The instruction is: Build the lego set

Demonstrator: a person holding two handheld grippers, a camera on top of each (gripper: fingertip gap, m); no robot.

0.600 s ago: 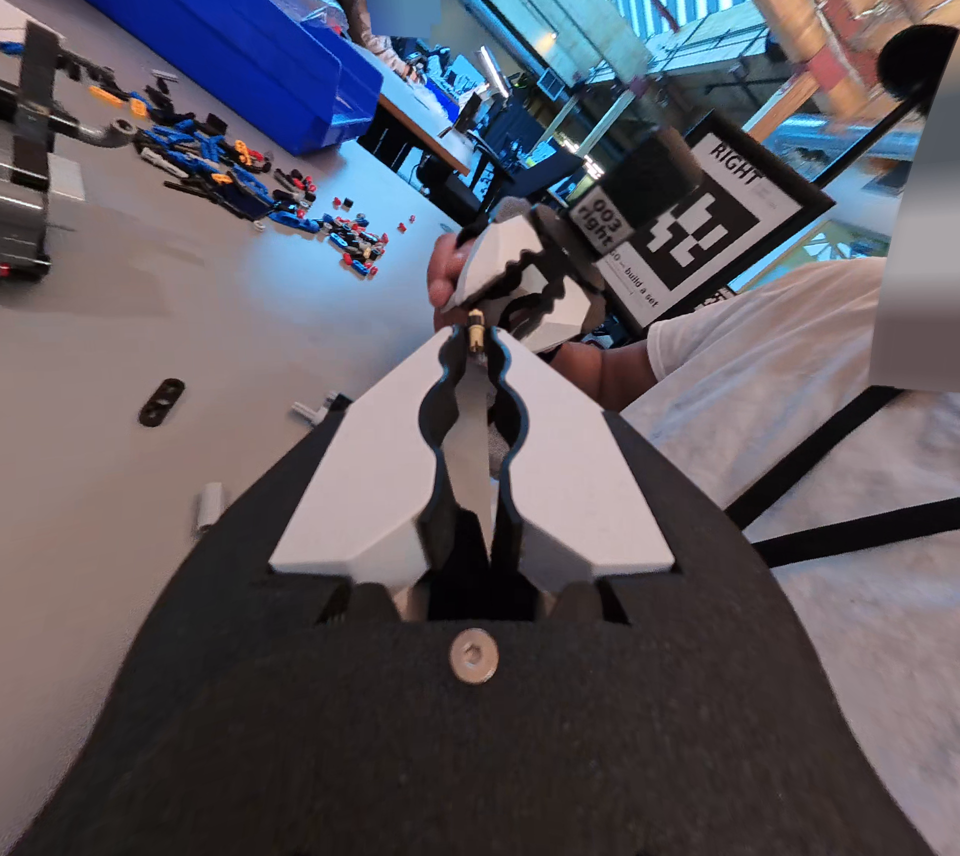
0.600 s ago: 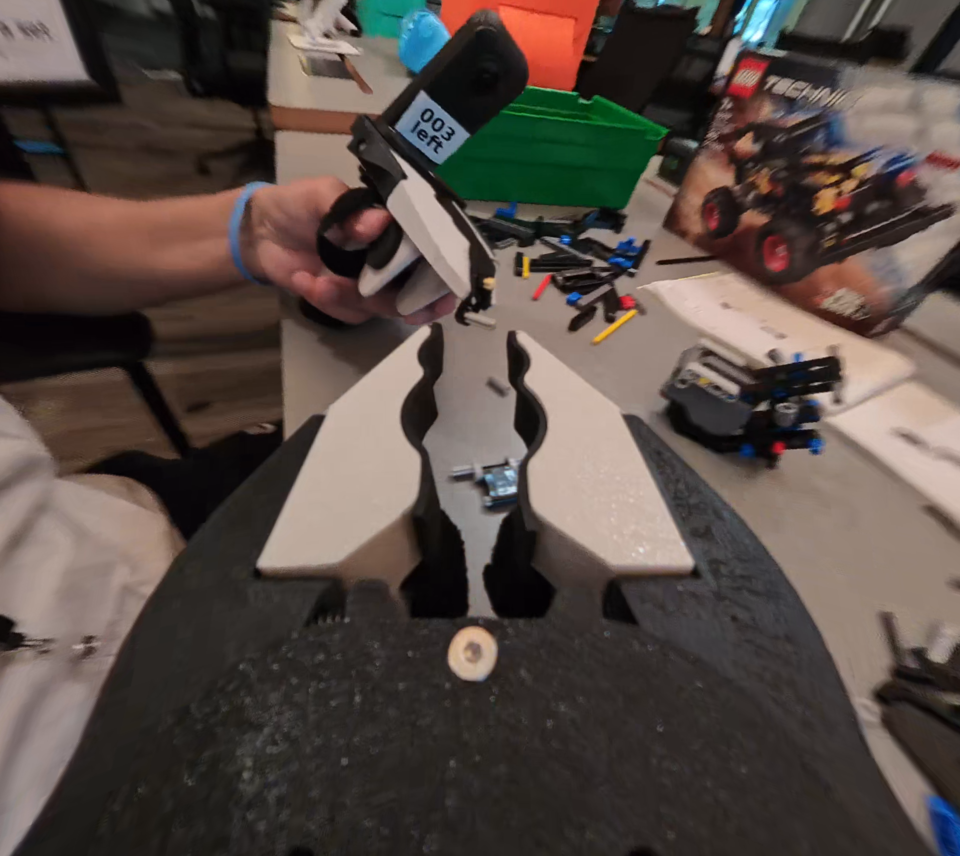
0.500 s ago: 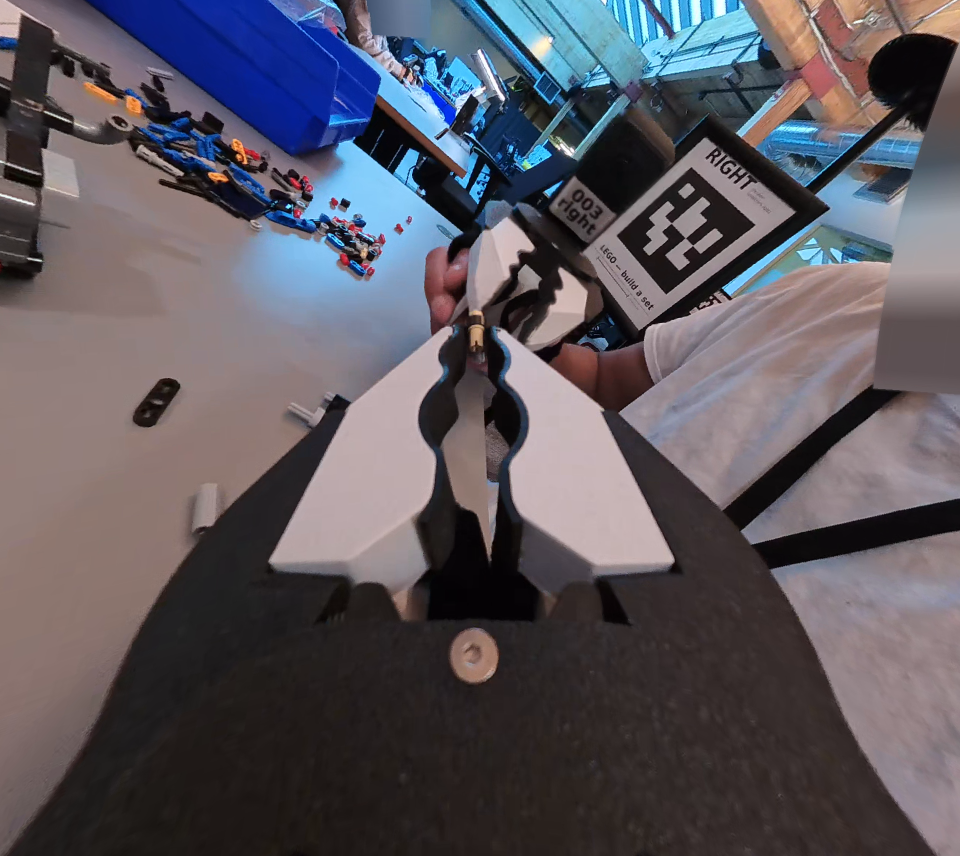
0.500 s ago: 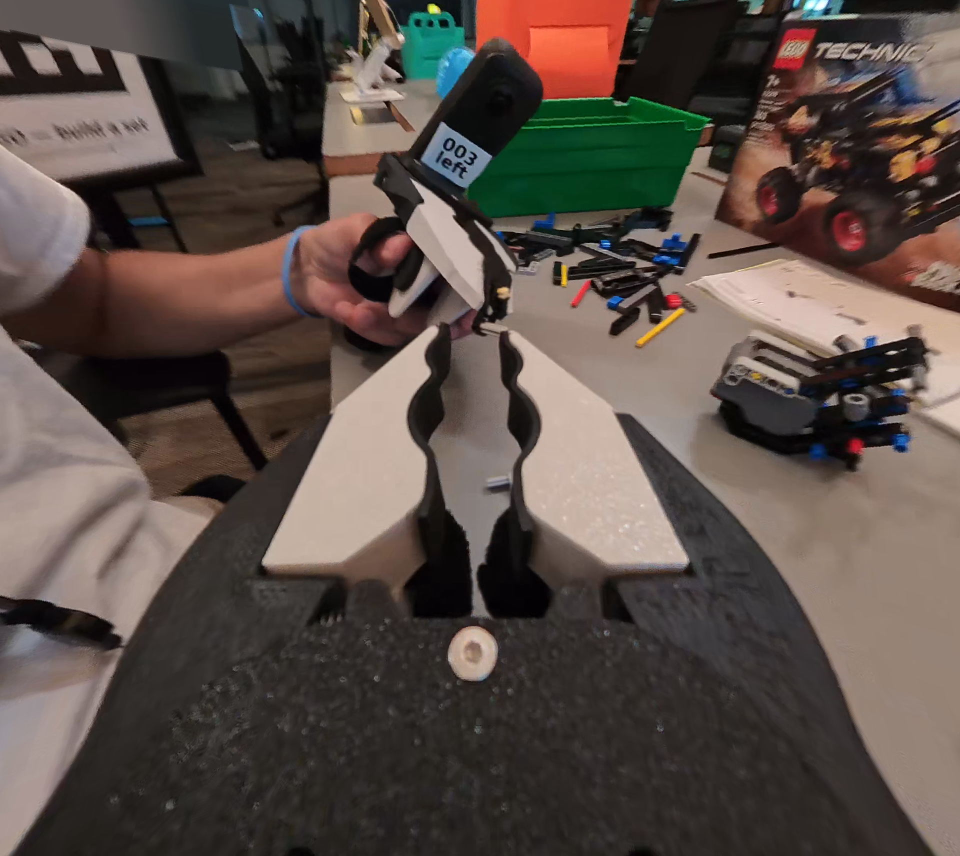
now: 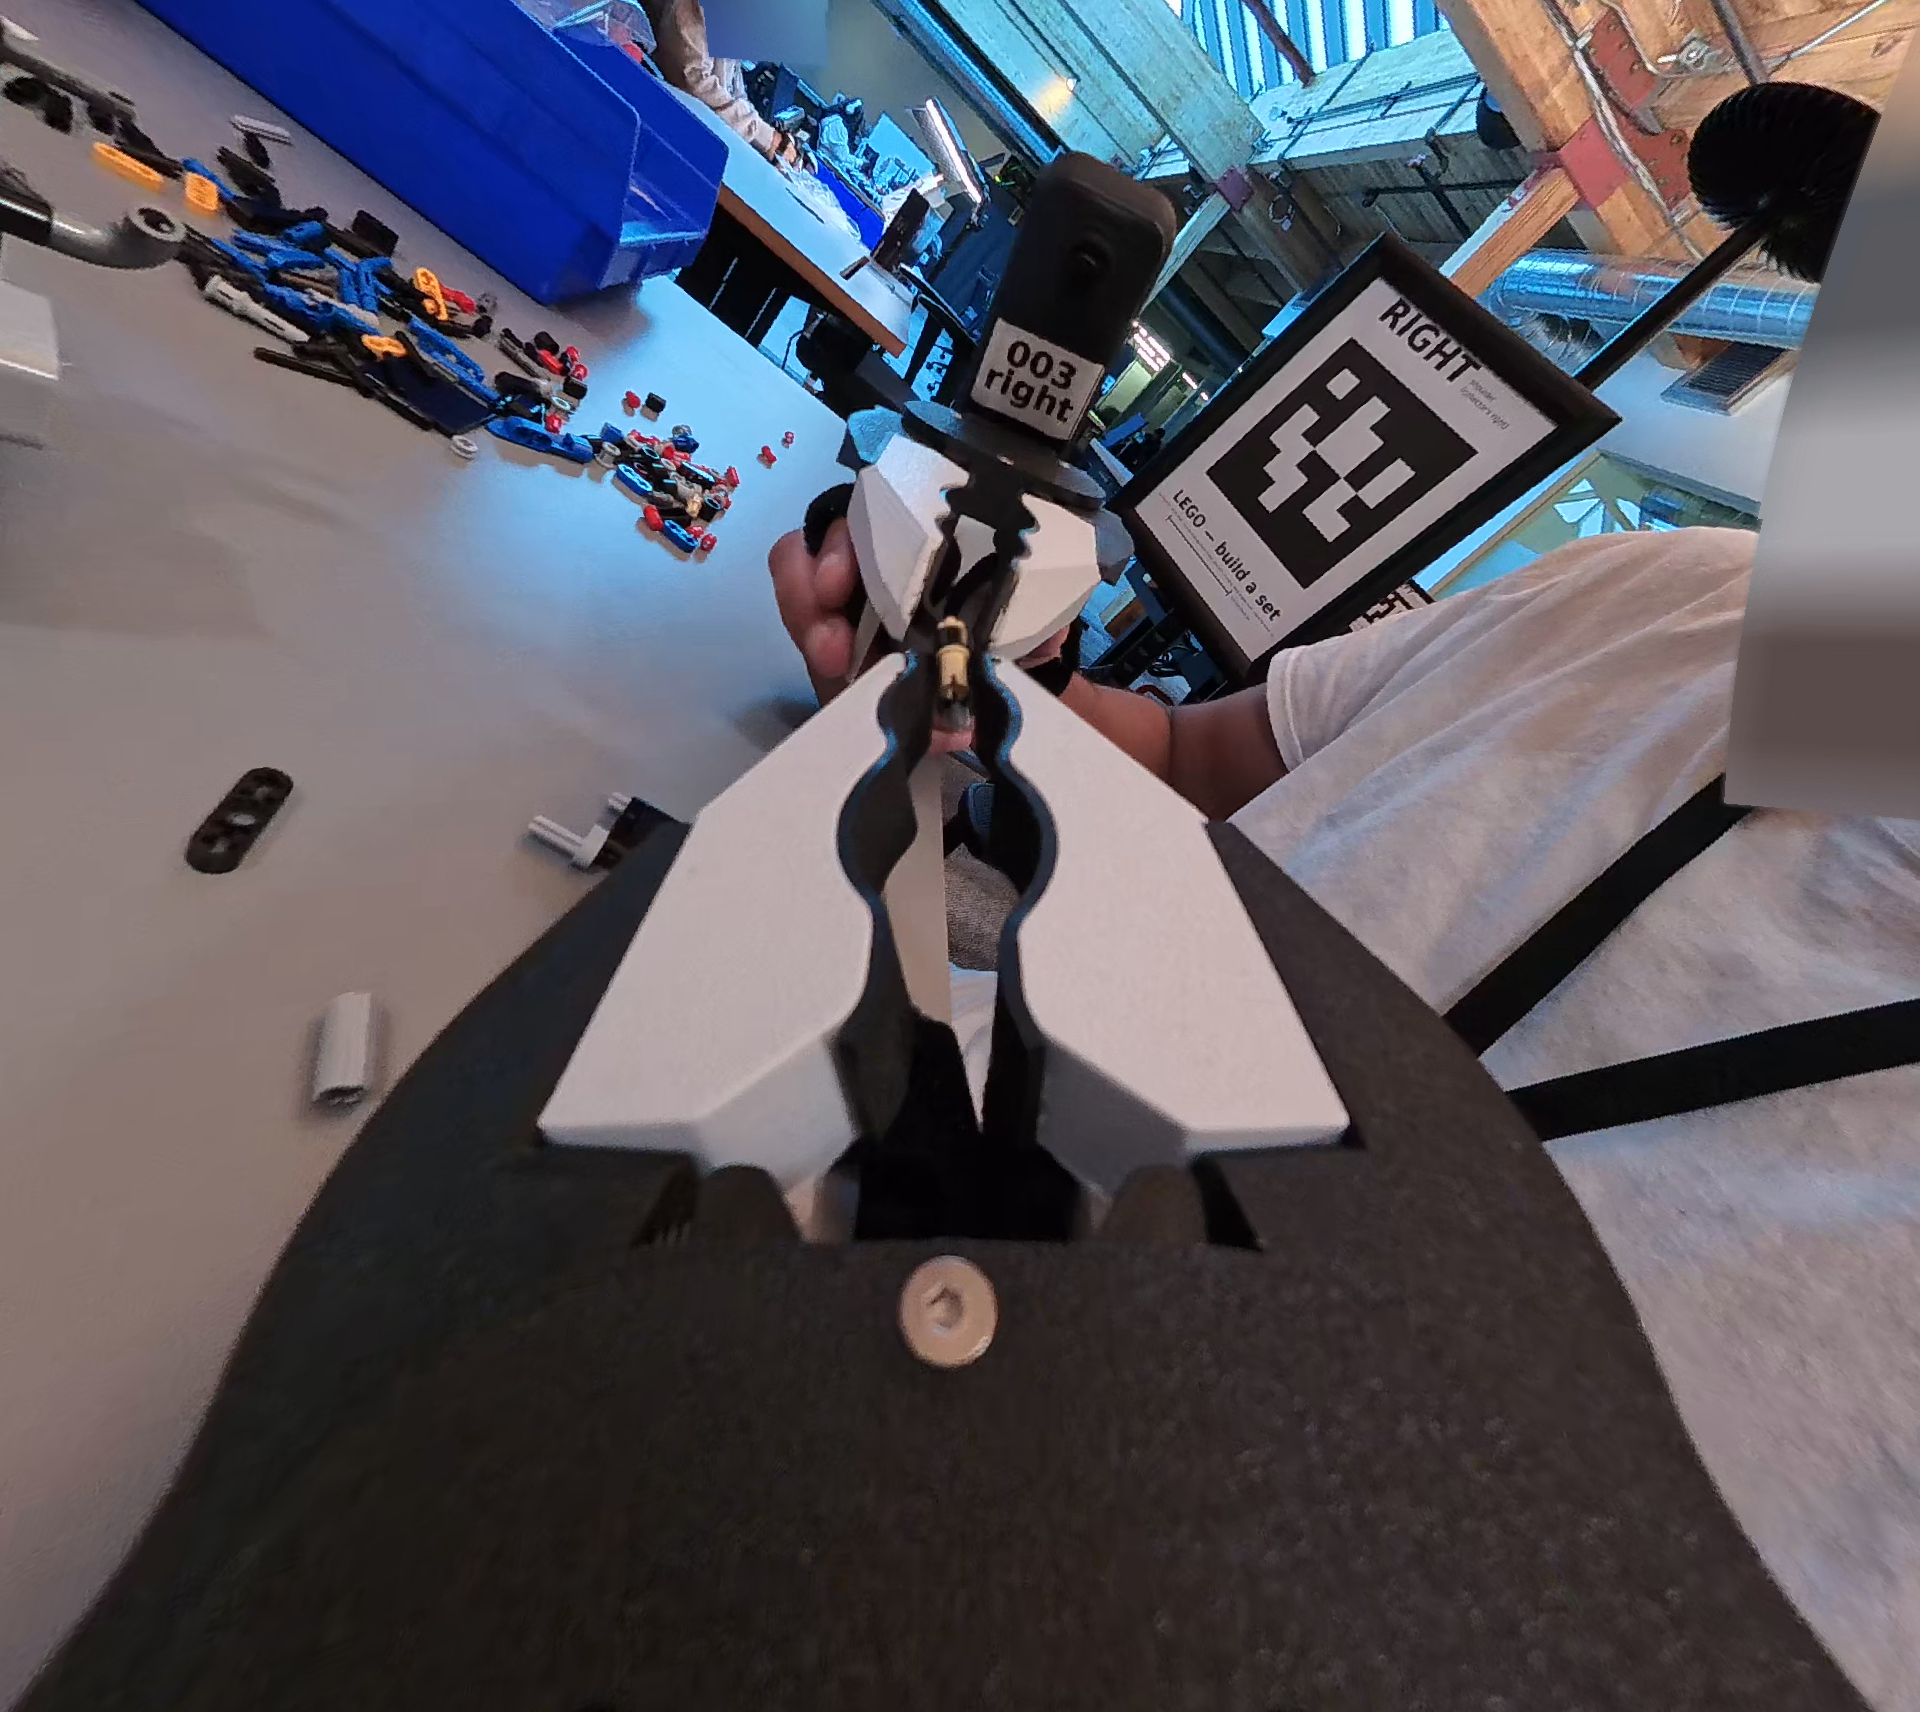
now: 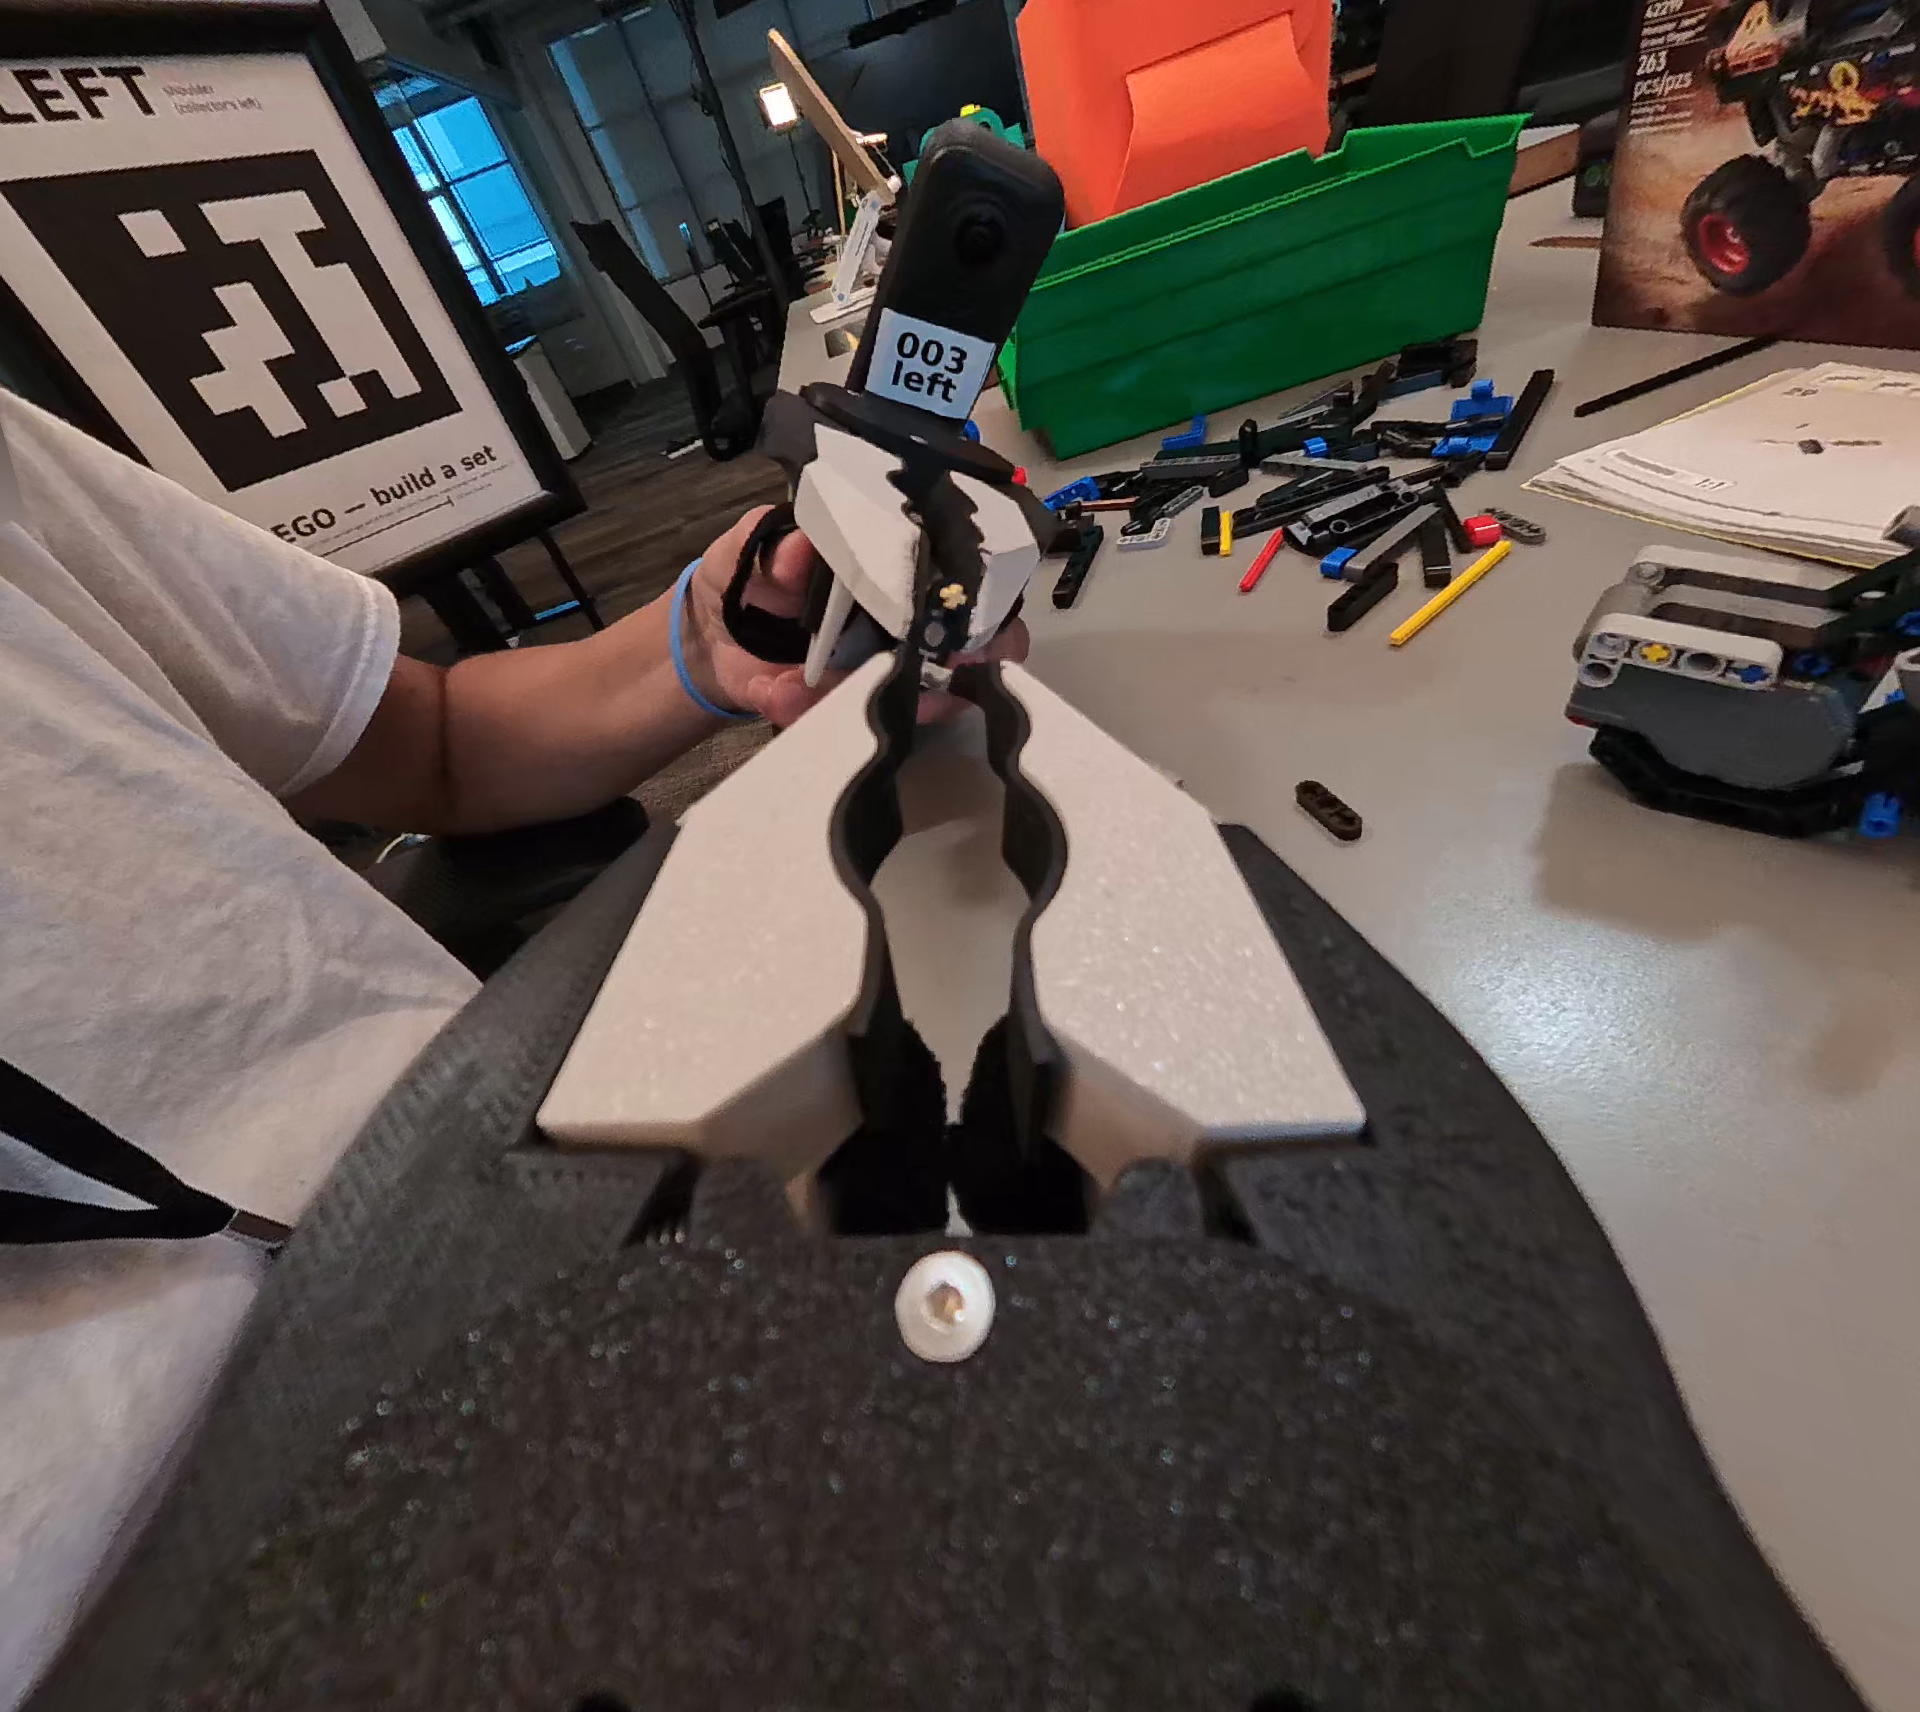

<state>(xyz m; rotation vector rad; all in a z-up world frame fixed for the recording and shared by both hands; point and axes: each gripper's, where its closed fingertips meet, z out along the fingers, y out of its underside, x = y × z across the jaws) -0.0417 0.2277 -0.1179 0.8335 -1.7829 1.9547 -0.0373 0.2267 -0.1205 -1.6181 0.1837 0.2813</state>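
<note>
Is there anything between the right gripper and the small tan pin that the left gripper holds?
Nothing visible stands between them. The left gripper is shut on the tan pin, held in the air. The right gripper faces it tip to tip with its jaws slightly apart, and only air shows between.

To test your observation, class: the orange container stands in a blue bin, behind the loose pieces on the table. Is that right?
Not quite. The bin holding the orange container is green, not blue, as the right wrist view shows. The rest holds: the container stands in it, behind the loose pieces.
</note>
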